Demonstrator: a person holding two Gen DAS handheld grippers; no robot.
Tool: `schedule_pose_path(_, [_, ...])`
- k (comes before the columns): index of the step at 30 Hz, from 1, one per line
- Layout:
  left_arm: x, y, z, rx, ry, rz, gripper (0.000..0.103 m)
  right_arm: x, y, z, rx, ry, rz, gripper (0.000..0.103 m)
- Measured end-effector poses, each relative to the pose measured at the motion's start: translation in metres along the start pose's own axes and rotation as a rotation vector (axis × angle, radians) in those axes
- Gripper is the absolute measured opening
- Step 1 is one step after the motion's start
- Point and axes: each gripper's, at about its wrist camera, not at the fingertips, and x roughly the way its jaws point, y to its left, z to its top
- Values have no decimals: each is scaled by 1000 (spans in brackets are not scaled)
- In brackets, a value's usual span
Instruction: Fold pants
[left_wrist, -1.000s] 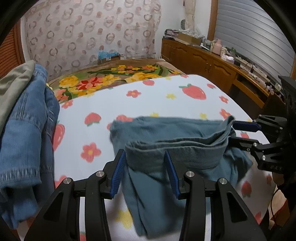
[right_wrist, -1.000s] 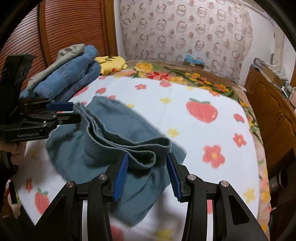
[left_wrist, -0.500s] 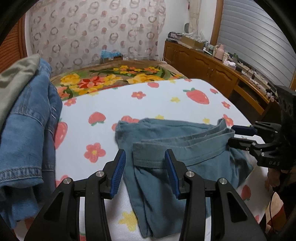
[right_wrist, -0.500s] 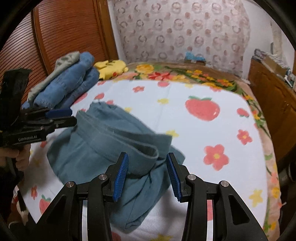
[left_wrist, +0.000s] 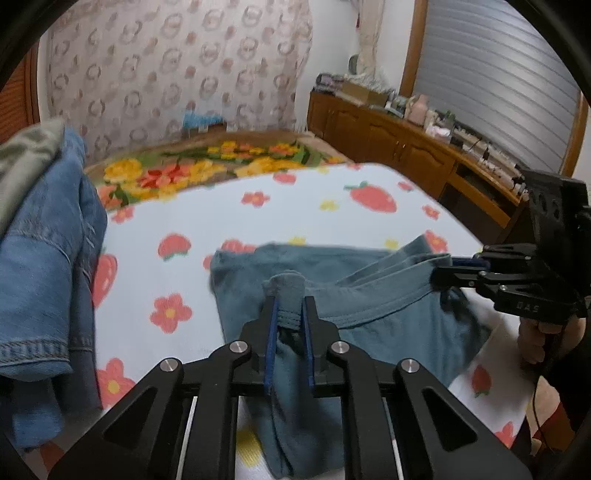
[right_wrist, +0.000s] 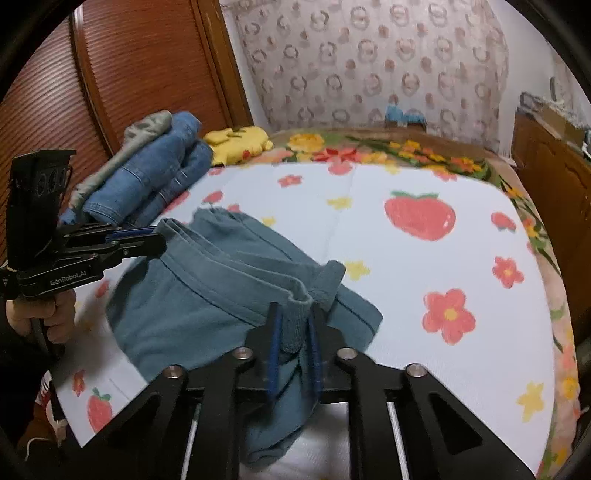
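The teal-blue pants lie folded on a white bedspread with strawberries and flowers. My left gripper is shut on one end of the waistband. My right gripper is shut on the other end of the waistband, with the pants stretched between the two. In the left wrist view the right gripper pinches the band at the right. In the right wrist view the left gripper pinches it at the left.
A pile of folded blue jeans with a grey garment on top sits at the bed's left side, also in the right wrist view. A yellow garment lies behind it. A wooden cabinet runs along the right wall.
Both grippers have closed on the ends of the waistband; before, their jaws stood open around the cloth. The waistband is now pulled straighter between them.
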Motion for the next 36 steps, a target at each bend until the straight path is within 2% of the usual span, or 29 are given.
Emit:
schedule_pose_path(5, [-12,0,16,-16,-75,10,13,-16,1,4,-3,-71,-31,10])
schedule_pose_path(9, [-3,4,24,-38,-62,21,13,-17,1,8,7,-94,-77,10])
schedule_pose_path(13, [7,7,26,-45,-57,38,13,-9,9,8,-23,-81,-119,10])
schedule_pose_path(18, [20,6,20,-38,-10,54,15,9,13,9,-22,-12,-162,11])
schedule_pose_path(19, [21,5,19,-37,0,59,18,10,12,8,-16,-5,-161,17])
schedule_pose_path(21, [19,6,16,-41,11,64,21,8,12,5,-5,-7,-169,22])
schedule_pose_path(23, [15,7,13,-44,18,68,40,5,14,6,3,-2,-166,26])
schedule_pose_path(25, [9,8,10,-50,17,64,49,-1,15,6,4,2,-162,35])
schedule_pose_path(28, [-3,5,2,-49,8,37,49,-13,16,-2,13,0,-148,37])
schedule_pose_path(36, [-28,-10,-29,-37,5,29,50,-37,23,-29,35,15,-89,38])
